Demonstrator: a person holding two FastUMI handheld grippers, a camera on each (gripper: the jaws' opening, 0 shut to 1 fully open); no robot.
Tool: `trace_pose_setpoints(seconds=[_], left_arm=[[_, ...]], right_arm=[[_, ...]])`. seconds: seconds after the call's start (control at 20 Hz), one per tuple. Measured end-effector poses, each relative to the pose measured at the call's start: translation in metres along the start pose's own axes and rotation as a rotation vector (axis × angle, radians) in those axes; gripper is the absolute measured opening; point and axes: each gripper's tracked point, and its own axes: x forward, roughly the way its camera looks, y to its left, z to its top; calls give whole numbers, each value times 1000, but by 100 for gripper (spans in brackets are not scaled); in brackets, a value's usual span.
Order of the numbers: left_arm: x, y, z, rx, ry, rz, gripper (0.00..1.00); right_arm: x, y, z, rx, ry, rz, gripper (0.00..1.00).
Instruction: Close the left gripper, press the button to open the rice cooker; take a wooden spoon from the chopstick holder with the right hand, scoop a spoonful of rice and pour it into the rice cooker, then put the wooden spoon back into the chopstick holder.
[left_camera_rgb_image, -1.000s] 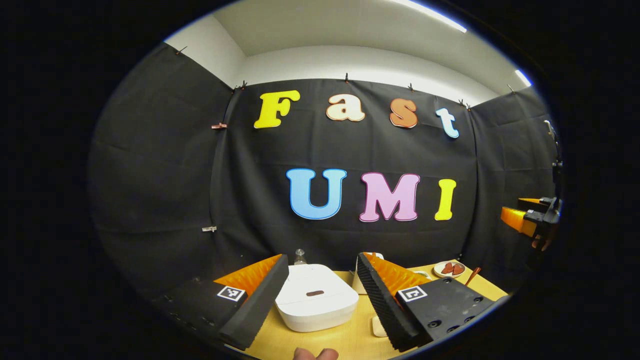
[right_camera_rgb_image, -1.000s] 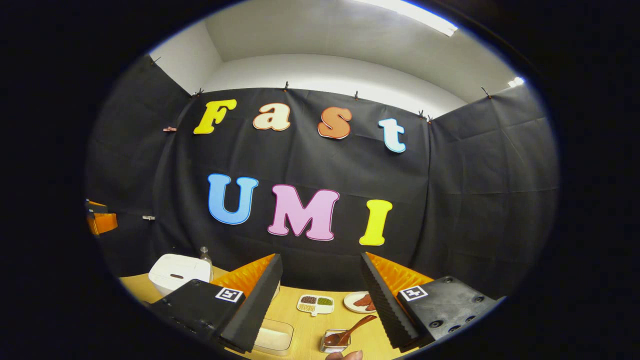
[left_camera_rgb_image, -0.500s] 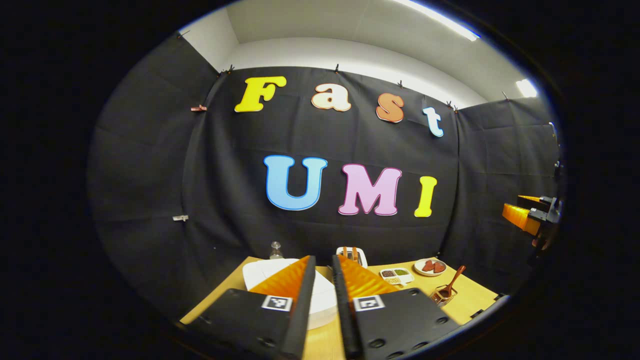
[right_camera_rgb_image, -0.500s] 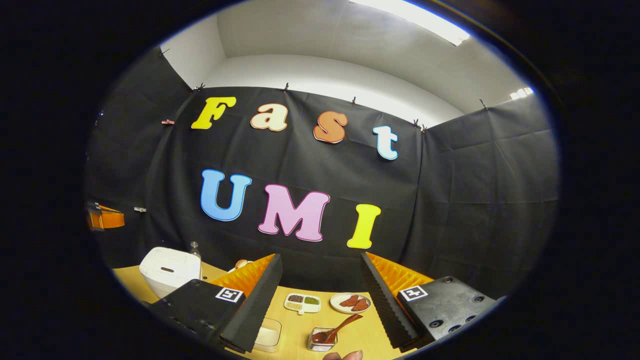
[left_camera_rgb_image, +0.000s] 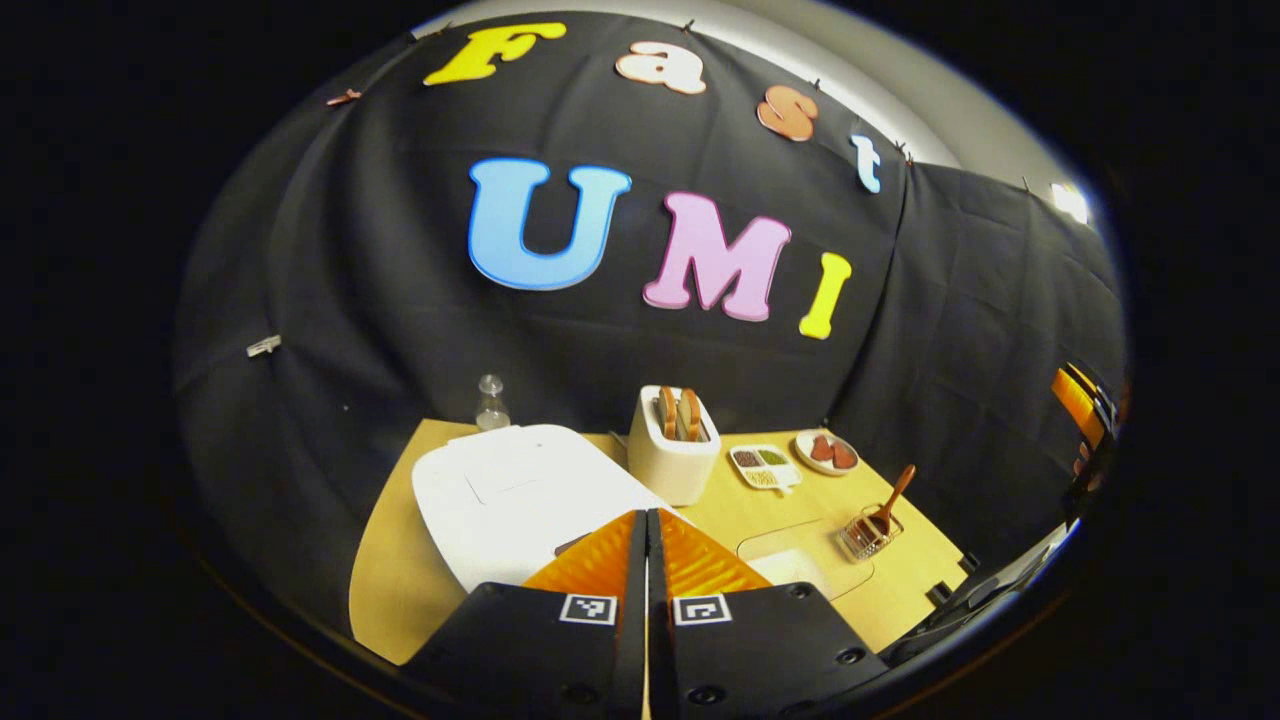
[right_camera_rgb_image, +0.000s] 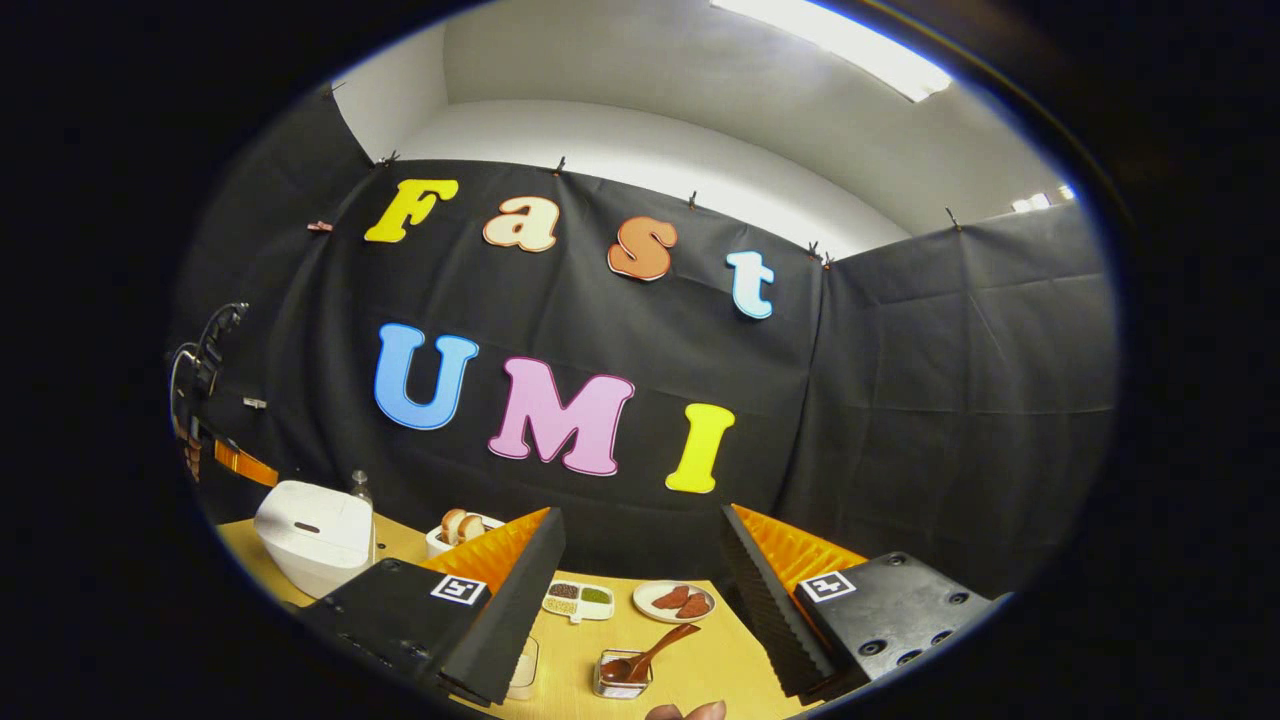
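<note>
With its fingers pressed together, the left gripper (left_camera_rgb_image: 646, 520) hovers over the rice cooker (left_camera_rgb_image: 510, 495) — button just ahead-left.

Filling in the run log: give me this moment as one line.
left tongs: shut, above white rice cooker, lid down | right tongs: open, empty | brown wooden spoon: in clear holder

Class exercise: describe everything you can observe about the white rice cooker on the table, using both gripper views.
The rice cooker is a white, smooth, plastic-looking box with rounded corners. Its lid is down, with a shallow square panel on top and a small dark oval button on the front face. It sits on the wooden table at the left end, beside the white chopstick holder. The shut left tongs hover over its near edge; contact cannot be told.
</note>
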Motion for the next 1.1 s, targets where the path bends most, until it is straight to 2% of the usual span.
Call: trace_pose_setpoints(seconds=[0.15,0.2,0.5,0.65,0.9,1.0,1.1], left_arm=[[33,21,-22,23,170,-21,4],[41,26,-27,37,208,-19,6],[71,44,-42,69,316,-5,7],[73,43,-65,30,400,-15,7],[76,44,-64,27,392,-16,7],[76,43,-65,62,404,-10,10],[77,43,-56,114,375,12,7]], right_arm=[[-6,-9,-8,-15,18,-43,97],[-9,-11,-10,-16,24,-56,98],[-20,-24,-23,-65,55,-115,97],[-25,-31,-21,-72,54,-139,97],[-33,-33,-27,-65,76,-149,97],[-39,-33,-28,-69,76,-151,97],[-44,-32,-28,-70,78,-151,97]])
